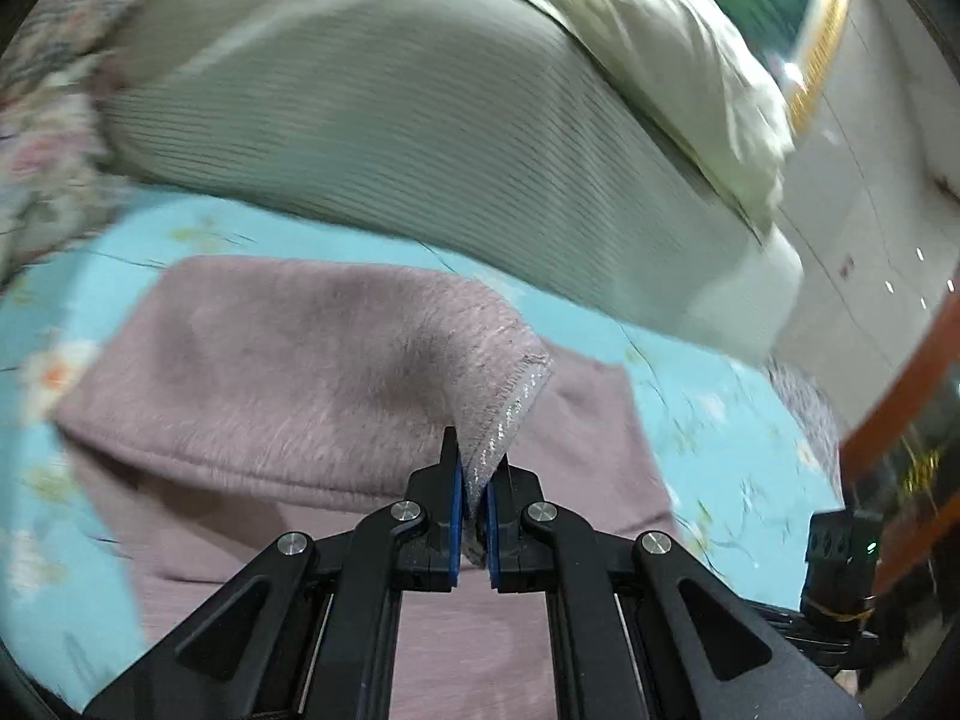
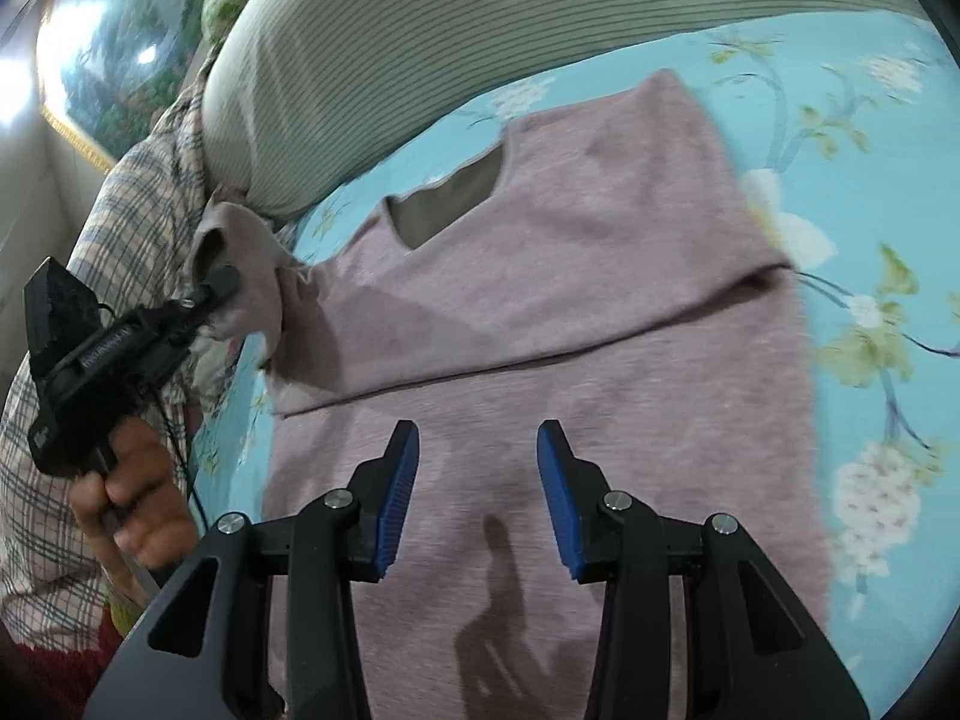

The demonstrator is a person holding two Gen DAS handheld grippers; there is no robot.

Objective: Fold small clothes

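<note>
A small mauve fuzzy top (image 2: pixel 570 276) lies on the blue floral sheet (image 2: pixel 870 120), its neck opening toward the pillow. My left gripper (image 1: pixel 475 468) is shut on the hem edge of the top's sleeve (image 1: pixel 504 402) and holds it lifted over the garment (image 1: pixel 270 360). In the right wrist view the left gripper (image 2: pixel 219 288) shows at the left, pinching that raised sleeve (image 2: pixel 240 240). My right gripper (image 2: pixel 477 450) is open and empty, just above the top's lower body.
A striped grey-green pillow (image 1: pixel 390 120) lies along the far edge of the sheet (image 1: pixel 720 420). A plaid cloth (image 2: pixel 138 192) sits left of the pillow (image 2: pixel 420 30). A white cabinet (image 1: pixel 858 228) and a gold-framed picture (image 2: pixel 108 60) stand beyond the bed.
</note>
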